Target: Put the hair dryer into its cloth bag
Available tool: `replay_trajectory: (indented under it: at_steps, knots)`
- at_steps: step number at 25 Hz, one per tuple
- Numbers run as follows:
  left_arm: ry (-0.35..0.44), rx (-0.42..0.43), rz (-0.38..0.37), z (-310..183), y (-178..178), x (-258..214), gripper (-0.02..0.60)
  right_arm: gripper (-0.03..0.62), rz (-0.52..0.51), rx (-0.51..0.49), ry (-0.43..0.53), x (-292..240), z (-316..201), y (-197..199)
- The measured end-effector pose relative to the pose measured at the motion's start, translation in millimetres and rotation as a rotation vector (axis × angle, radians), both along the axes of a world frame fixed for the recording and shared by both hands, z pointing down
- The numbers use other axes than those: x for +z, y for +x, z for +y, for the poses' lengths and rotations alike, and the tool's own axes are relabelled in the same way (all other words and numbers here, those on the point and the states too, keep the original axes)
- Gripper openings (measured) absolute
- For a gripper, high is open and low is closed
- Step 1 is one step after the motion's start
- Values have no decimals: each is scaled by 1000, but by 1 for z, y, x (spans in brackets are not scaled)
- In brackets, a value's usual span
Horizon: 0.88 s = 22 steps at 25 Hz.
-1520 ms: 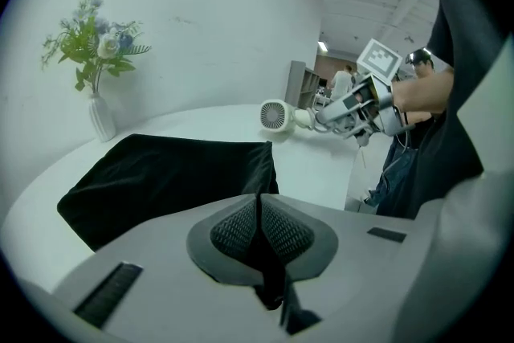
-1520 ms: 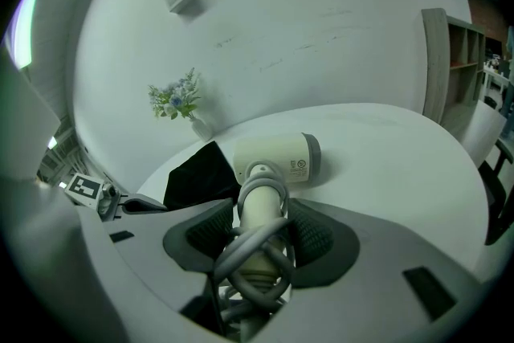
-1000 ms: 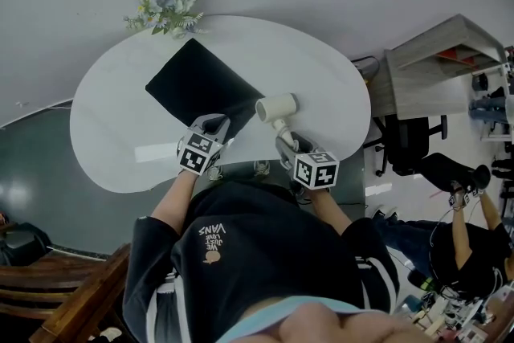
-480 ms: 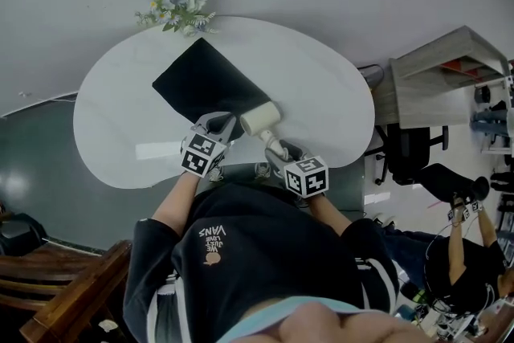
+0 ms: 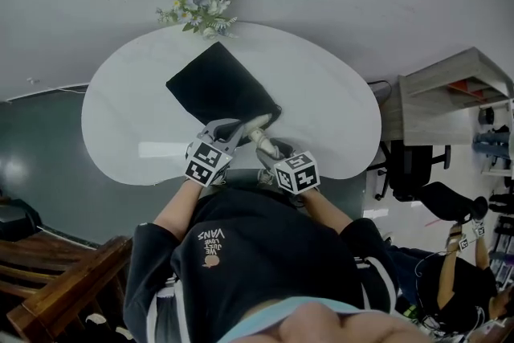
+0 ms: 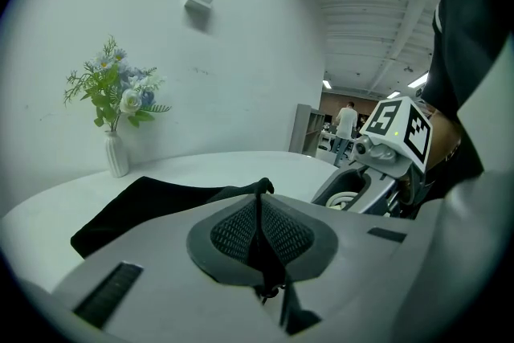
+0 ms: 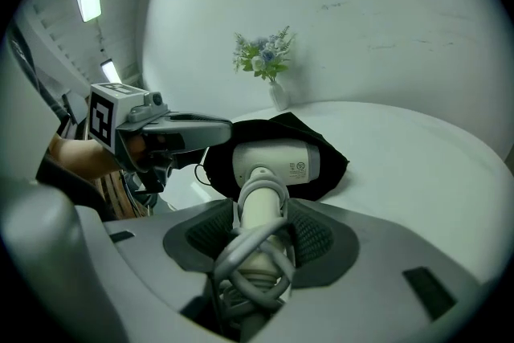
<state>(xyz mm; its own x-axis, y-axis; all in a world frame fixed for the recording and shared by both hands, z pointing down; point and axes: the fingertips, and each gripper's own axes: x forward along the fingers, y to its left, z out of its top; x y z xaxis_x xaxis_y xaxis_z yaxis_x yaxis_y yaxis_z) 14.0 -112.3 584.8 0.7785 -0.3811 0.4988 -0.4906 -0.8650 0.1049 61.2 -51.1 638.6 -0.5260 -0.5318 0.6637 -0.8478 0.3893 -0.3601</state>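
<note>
The black cloth bag (image 5: 218, 86) lies flat on the white table (image 5: 120, 116), its mouth facing the person. My left gripper (image 5: 226, 127) is shut on the bag's near edge (image 6: 259, 190) and holds it lifted. My right gripper (image 5: 265, 147) is shut on the handle of the white hair dryer (image 7: 259, 209), with the grey cord (image 7: 249, 265) coiled round the handle. The dryer's head (image 7: 277, 163) sits at the bag's opening (image 7: 329, 166), against the dark cloth. In the head view only part of the dryer's head (image 5: 259, 122) shows between the two grippers.
A small vase of flowers (image 5: 201, 0) stands at the table's far edge, beyond the bag. A wooden chair (image 5: 56, 289) is at lower left. A pale desk (image 5: 450, 88) and a black office chair (image 5: 409, 161) stand to the right.
My right gripper has carried the dryer leftwards, and its head has come from beside the bag to the bag's mouth. My left gripper has raised the bag's edge a little.
</note>
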Motion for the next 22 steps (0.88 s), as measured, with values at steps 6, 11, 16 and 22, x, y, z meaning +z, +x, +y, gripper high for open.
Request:
replay_trajectory:
  at_steps: [6, 11, 16, 22]
  knots:
    - [12, 8, 26, 6, -5, -5, 34, 224, 15, -57, 14, 2, -24, -16]
    - [18, 8, 44, 9, -10, -8, 34, 224, 24, -93, 22, 4, -39, -25]
    - [19, 12, 80, 9, -14, -13, 34, 224, 29, -129, 23, 8, -52, -35]
    - [9, 7, 105, 8, -19, -17, 34, 224, 19, -154, 34, 7, -70, -46]
